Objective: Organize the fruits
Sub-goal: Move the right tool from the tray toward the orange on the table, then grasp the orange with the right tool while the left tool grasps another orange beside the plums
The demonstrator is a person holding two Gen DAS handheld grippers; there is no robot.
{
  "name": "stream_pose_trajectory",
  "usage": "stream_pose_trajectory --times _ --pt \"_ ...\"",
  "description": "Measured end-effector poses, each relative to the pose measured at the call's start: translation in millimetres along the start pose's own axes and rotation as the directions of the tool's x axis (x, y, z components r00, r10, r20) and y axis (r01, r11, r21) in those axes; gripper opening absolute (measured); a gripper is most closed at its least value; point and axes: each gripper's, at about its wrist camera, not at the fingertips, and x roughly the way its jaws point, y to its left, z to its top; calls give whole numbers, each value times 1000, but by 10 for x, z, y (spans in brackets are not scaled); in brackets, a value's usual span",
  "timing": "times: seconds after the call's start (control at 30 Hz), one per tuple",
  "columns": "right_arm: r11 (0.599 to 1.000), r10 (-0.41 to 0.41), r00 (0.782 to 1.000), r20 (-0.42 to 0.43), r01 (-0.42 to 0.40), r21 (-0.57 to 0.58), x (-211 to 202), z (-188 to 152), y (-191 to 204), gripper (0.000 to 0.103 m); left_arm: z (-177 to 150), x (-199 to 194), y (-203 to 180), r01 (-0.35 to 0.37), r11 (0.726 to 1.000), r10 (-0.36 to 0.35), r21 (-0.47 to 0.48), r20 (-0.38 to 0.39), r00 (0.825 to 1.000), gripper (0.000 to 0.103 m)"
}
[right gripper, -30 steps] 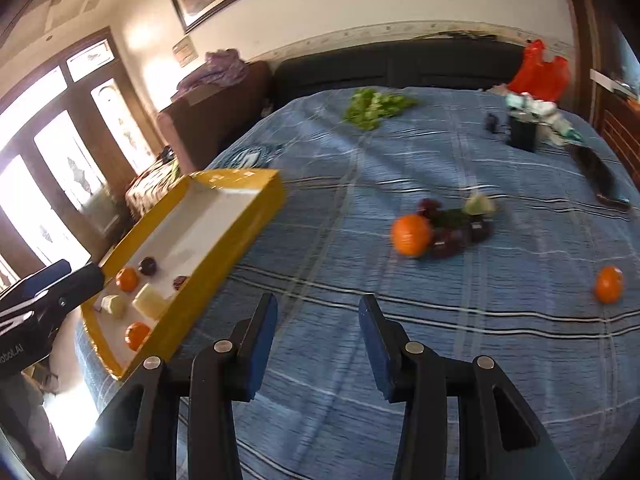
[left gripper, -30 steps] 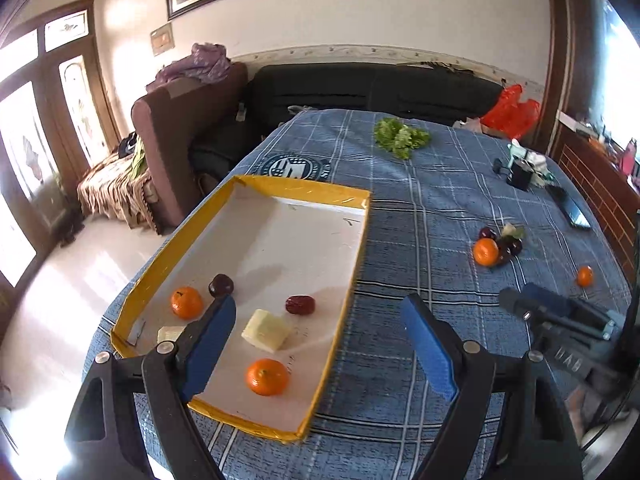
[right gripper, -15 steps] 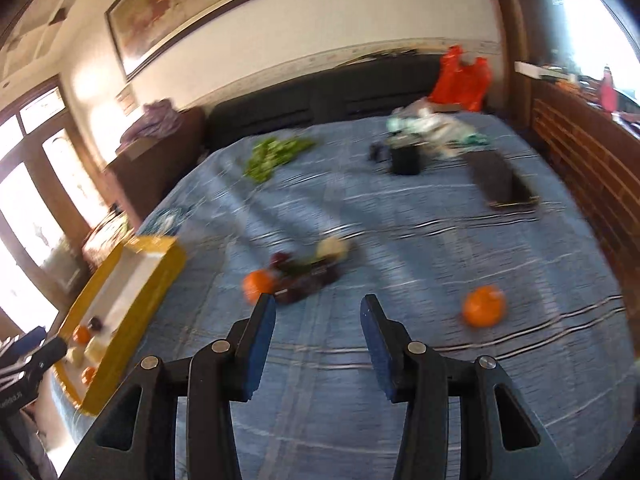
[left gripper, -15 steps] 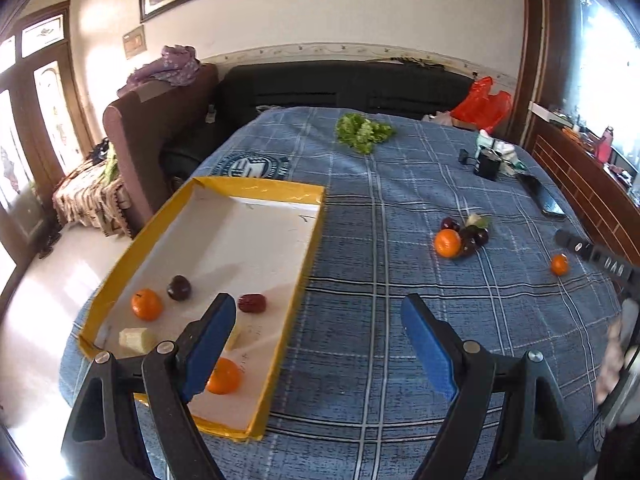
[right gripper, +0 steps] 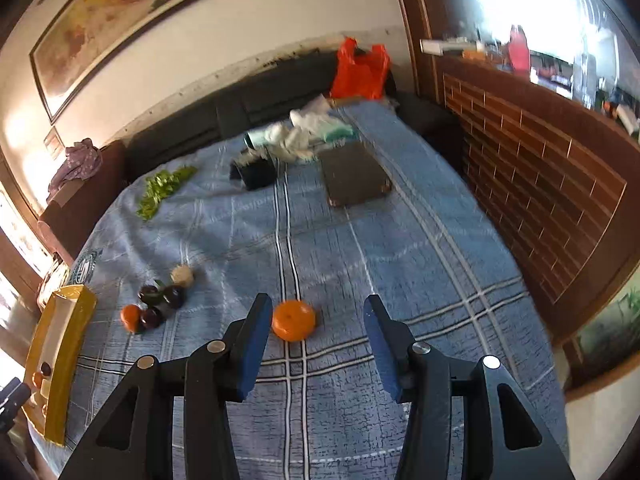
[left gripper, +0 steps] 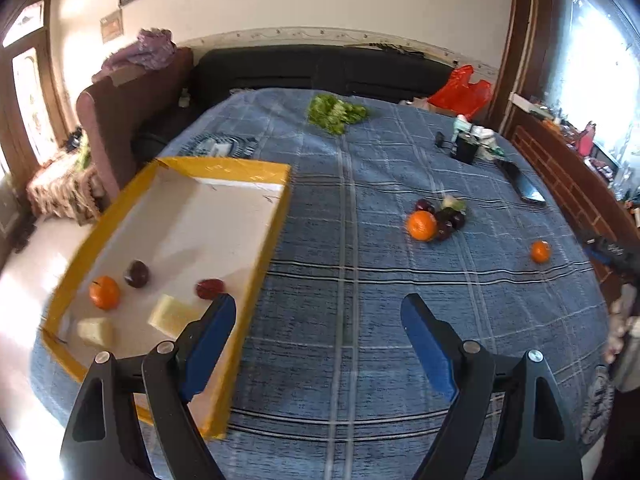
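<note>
A yellow tray point(left gripper: 224, 170) lies on the blue checked tablecloth at the left; it holds an orange point(left gripper: 104, 292), dark plums point(left gripper: 137, 274) and pale fruit pieces point(left gripper: 170, 316). A cluster with an orange point(left gripper: 421, 225) and dark plums point(left gripper: 450, 220) lies mid-table. A lone orange point(right gripper: 293, 320) lies just ahead of my right gripper point(right gripper: 316, 340), slightly left of the gap between its open fingers; it also shows in the left wrist view point(left gripper: 540, 251). My left gripper point(left gripper: 318, 340) is open and empty, beside the tray's near right corner.
Green leaves point(left gripper: 335, 113), a black cup point(right gripper: 258, 174), white cloths point(right gripper: 308, 134), a dark tablet point(right gripper: 354, 178) and a red bag point(right gripper: 360, 68) lie at the far end. A brick-patterned wooden cabinet point(right gripper: 540, 176) borders the table's right side.
My right gripper swung right, from the fruit cluster to the lone orange, and came close to it. My left gripper shifted slightly; the tray sits further right in its view.
</note>
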Motion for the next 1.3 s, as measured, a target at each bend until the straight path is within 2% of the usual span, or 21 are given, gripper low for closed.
stream_pose_trajectory --times 0.1,0.2,0.3,0.43,0.6,0.63,0.7,0.77,0.87,1.0,1.13,1.3 --pt "1000 5 999 -44 -5 -2 227 -12 36 51 -35 56 -55 46 999 -46 -3 -22 999 84" --pt "1000 -4 998 -67 3 -23 446 -10 129 51 -42 95 -133 50 999 -49 19 -40 998 84" --pt "999 -23 997 -70 20 -36 606 -15 190 51 25 163 -209 66 997 -64 35 -58 996 84" --pt "1000 -8 997 -81 7 -21 728 -44 185 51 196 381 -339 79 995 -75 57 -63 995 84" --pt "1000 22 997 -79 -22 -9 773 -66 152 51 395 851 -553 154 986 -144 66 -132 981 82" --pt "1000 28 997 -77 -28 -4 777 -70 141 51 428 954 -633 180 980 -168 81 -142 976 79" --pt "999 35 997 -73 -35 1 774 -74 130 51 473 1106 -777 188 974 -170 124 -146 975 63" --pt "999 36 997 -70 -36 -1 772 -75 134 51 531 1263 -913 186 969 -162 164 -151 975 58" --pt "999 34 997 -67 -34 -2 758 -89 129 49 610 1412 -974 171 970 -149 173 -131 980 58" --pt "999 39 997 -64 -39 3 741 -101 117 47 673 1577 -921 196 973 -179 125 -134 975 58" --pt "1000 23 998 -65 -24 -14 750 -103 155 47 649 1748 -957 203 969 -180 139 -161 970 58" --pt "1000 20 998 -63 -21 -18 740 -103 160 47 667 1782 -988 241 962 -221 132 -145 964 58"
